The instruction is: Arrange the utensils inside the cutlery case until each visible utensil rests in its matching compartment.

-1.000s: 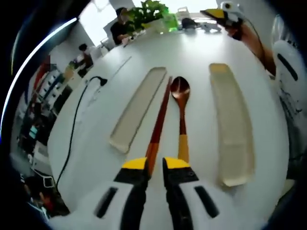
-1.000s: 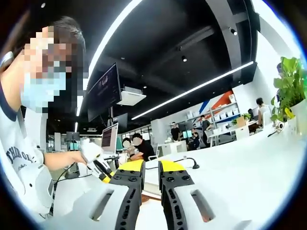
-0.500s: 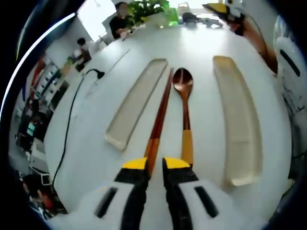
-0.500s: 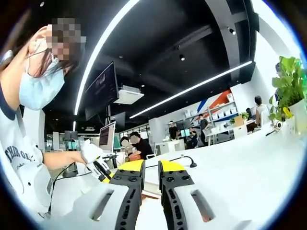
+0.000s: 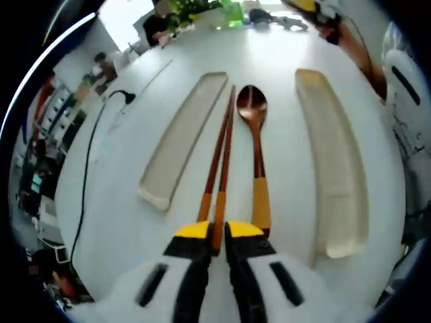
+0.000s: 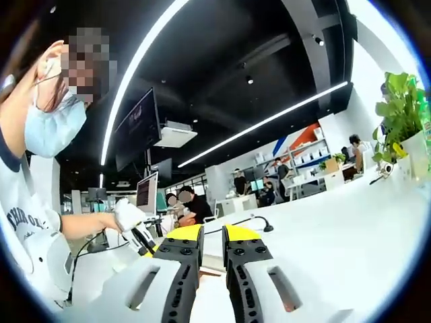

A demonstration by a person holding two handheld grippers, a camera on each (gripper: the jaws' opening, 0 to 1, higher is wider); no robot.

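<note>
Two trays (image 5: 182, 138) flank chopsticks (image 5: 219, 168), spoon (image 5: 254, 145).

An open-plan office: long white table (image 6: 350, 229), monitors (image 6: 148, 195) on desks, seated people (image 6: 192, 205), linear ceiling lights (image 6: 269, 121), potted plant (image 6: 401, 114).

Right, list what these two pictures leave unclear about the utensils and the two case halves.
- Left gripper view: the handle ends of the dark wooden chopsticks are hidden by the left hand-held gripper, so a grip cannot be confirmed.
- Same view: the inside of the two long beige case halves is too washed out to show any compartments.
- Right gripper view: the right hand-held gripper blocks the table just ahead.
</note>
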